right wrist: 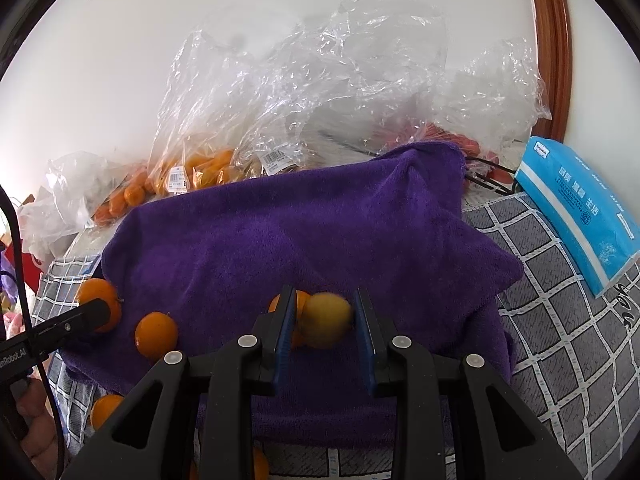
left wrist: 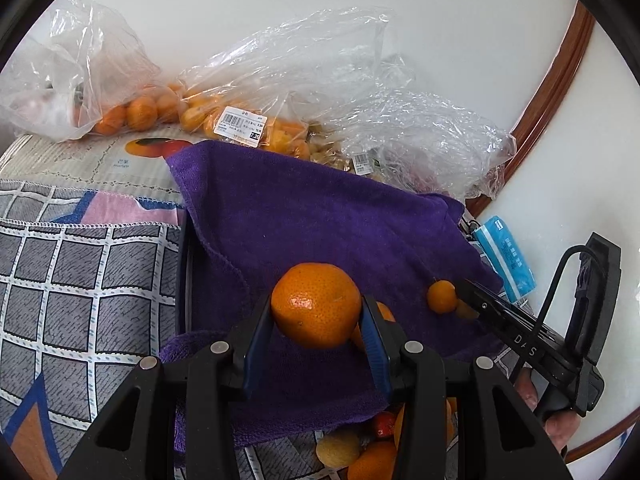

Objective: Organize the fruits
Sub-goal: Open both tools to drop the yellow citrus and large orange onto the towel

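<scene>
I am carrying two fruits at once over the purple towel (left wrist: 320, 216), my landmark here. My left gripper (left wrist: 318, 312) is clamping a large orange (left wrist: 316, 304) between its blue pads, just above the towel's near half. My right gripper (right wrist: 325, 320) is closed on a small yellow fruit (right wrist: 326, 320), also over the towel's near part. A small orange (left wrist: 442, 297) is already lying on the towel between the two grippers, so I judge I am at the setting-down step: lowering each fruit onto the cloth, then letting go.

Next I am needing a gentle descent and a slow release, since round fruit can roll. The towel's middle and far half are lying bare, giving plenty of room. Beyond its far edge the plastic bags (right wrist: 304, 92) of fruit are crowding; past its right edge a blue packet (right wrist: 576, 208) is resting on the checked cloth (right wrist: 560, 320).
</scene>
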